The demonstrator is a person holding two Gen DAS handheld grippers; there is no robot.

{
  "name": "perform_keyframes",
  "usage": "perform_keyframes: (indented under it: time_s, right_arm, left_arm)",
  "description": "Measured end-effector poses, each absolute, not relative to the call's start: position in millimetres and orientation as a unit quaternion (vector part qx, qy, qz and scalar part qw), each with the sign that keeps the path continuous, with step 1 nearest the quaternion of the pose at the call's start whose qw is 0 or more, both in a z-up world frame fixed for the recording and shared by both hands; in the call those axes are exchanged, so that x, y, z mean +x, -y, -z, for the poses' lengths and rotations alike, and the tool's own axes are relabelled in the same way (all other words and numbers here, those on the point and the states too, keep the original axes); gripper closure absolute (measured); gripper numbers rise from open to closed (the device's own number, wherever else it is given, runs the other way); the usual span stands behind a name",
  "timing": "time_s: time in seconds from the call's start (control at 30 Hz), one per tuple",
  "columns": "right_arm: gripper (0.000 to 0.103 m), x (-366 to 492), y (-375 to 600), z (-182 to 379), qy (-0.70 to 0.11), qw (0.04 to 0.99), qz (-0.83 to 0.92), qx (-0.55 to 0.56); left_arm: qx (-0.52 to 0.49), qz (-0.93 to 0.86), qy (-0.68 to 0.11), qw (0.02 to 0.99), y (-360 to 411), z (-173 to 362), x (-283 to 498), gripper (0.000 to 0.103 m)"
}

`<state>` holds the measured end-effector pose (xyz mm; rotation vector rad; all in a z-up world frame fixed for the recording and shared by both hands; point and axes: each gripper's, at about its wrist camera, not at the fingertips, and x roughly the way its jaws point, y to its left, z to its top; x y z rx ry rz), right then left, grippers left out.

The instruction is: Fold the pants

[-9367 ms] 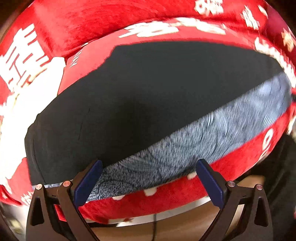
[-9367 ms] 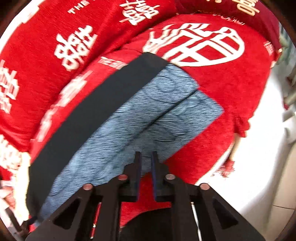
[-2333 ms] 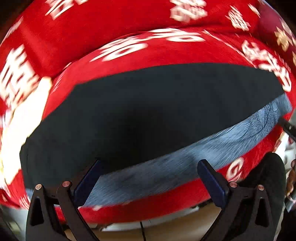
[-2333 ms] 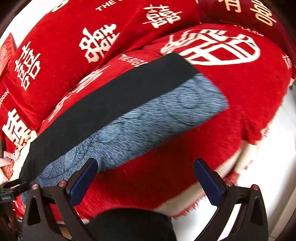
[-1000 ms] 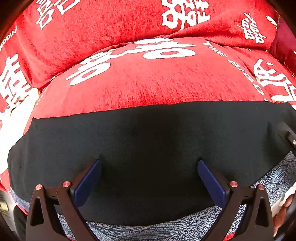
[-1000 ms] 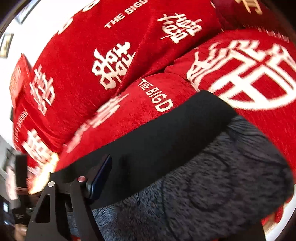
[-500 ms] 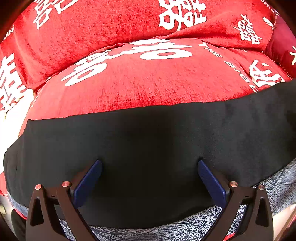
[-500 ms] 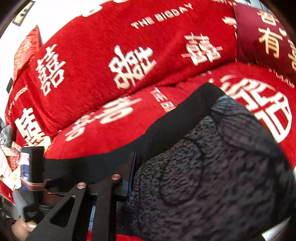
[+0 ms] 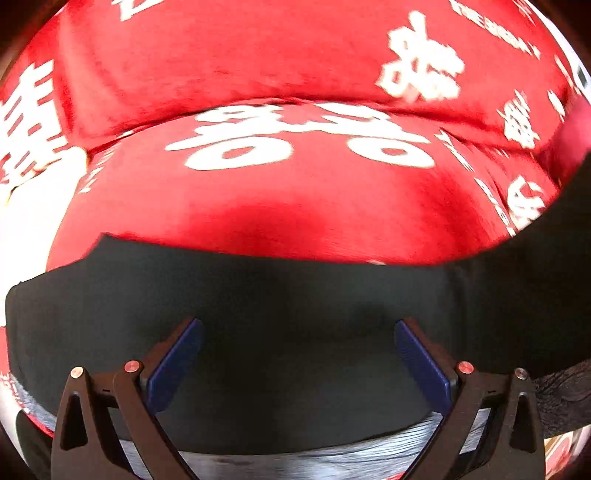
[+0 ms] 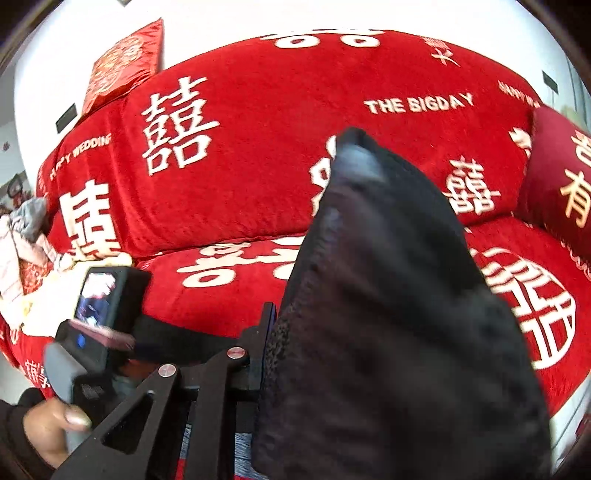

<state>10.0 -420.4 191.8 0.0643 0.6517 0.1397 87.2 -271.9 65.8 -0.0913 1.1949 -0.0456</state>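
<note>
1. I see a red sofa (image 10: 258, 122) with white lettering against a white wall (image 10: 229, 22).
2. Pants (image 9: 295, 350) lie on its seat; left gripper (image 9: 295, 354) spread apart above them.
3. Right gripper (image 10: 271, 350) clamped on a raised pants end.

Left gripper (image 9: 295, 354) with black angular arms, blue pads, copper screws, right gripper (image 10: 269, 350) likewise black

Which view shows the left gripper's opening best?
Left wrist view: the left gripper shows both blue pads spread wide over the black pants, nothing between them. The right wrist view shows only its camera body from the side, held in the hand; its fingers are not visible there.
</note>
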Motion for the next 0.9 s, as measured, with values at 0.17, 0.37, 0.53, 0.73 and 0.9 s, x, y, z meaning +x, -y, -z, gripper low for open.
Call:
perform_keyframes:
  time_s: [0.17, 0.37, 0.53, 0.73, 0.9]
  right_arm:
    - [0.085, 7, 361, -186, -0.315, 0.945, -0.08, -0.032]
    - [0.085, 4, 280, -147, -0.328, 0.928, -0.09, -0.151]
    - [0.085, 0, 215, -95, -0.349, 0.897, -0.092, -0.256]
    - [0.084, -7, 175, -51, -0.365, 0.869, -0.075, -0.325]
    - [0.064, -21, 158, -41, -0.351, 0.853, -0.039, -0.385]
  left_arm:
    - [-0.076, -0.006, -0.557, 0.827, 208, -70, 79, 0.0]
    - [-0.105, -0.044, -0.558, 0.822, 139, -63, 58, 0.0]
    - [-0.137, -0.078, -0.556, 0.816, 86, -60, 42, 0.0]
    - [-0.16, -0.097, -0.554, 0.811, 55, -56, 28, 0.0]
    - [-0.17, -0.091, -0.558, 0.807, 55, -54, 26, 0.0]
